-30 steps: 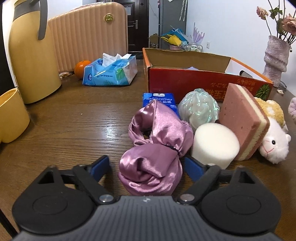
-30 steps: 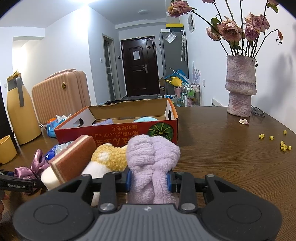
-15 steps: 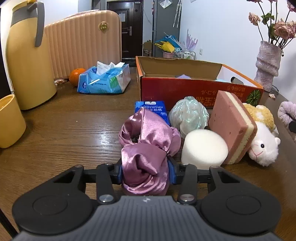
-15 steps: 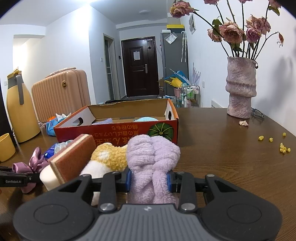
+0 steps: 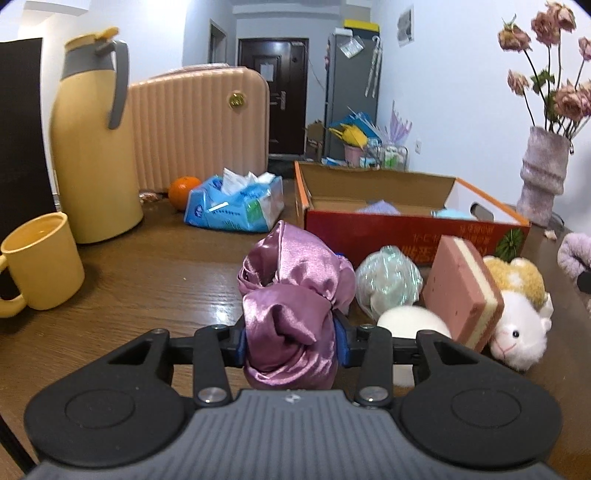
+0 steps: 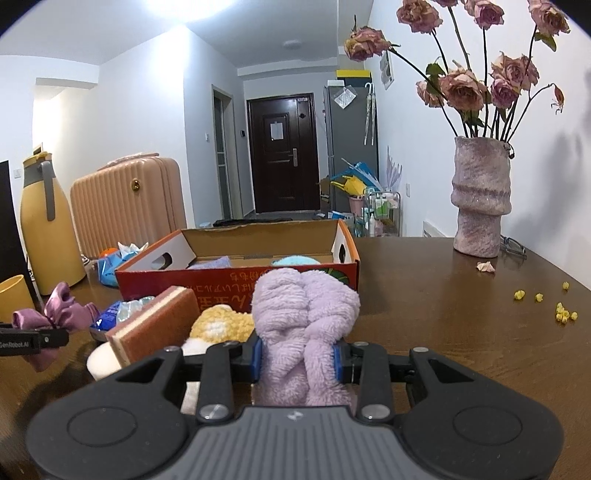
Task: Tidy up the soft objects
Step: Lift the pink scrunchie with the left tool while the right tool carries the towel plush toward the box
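Left hand-held gripper, seen from its own wrist camera, has just closed its jaws on the purple satin bow, which a second ago lay loose on the bench; it now looks ready for the cardboard box behind. From the right wrist camera, the right hand-held gripper stays clamped on the lilac fluffy towel roll, near the box's front.

You're working at a dark brown wooden table in a white-walled room. Ahead, a dark brown panelled door closes the hallway beside a tall grey cabinet. A bright ceiling light glares overhead.
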Available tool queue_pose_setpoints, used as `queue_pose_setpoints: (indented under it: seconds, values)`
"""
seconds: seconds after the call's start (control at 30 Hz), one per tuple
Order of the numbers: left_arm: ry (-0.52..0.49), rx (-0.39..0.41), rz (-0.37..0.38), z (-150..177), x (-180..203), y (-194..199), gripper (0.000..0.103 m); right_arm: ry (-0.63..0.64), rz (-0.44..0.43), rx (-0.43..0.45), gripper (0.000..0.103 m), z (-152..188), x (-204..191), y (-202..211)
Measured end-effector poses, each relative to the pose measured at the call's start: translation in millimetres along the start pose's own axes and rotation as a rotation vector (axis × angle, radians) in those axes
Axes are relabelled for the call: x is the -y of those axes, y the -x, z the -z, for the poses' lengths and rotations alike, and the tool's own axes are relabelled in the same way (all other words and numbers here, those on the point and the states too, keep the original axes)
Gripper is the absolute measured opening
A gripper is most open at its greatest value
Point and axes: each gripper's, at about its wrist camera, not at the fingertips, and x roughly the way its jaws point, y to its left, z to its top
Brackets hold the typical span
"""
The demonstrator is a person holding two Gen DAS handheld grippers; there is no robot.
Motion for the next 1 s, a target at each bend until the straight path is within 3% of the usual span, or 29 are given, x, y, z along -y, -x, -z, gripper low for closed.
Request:
queue_pose_setpoints:
  seconds: [0.53, 1.0]
  values:
    - [0.077, 0.118, 0.008, -22, 8, 27, 0.042, 0.024, -0.004, 0.119, 0.033, -27, -8, 5]
    - [0.087, 0.204, 0.043, -58, 31, 33, 0.042, 0.017, -0.01, 0.205, 0.033, -63, -19, -6]
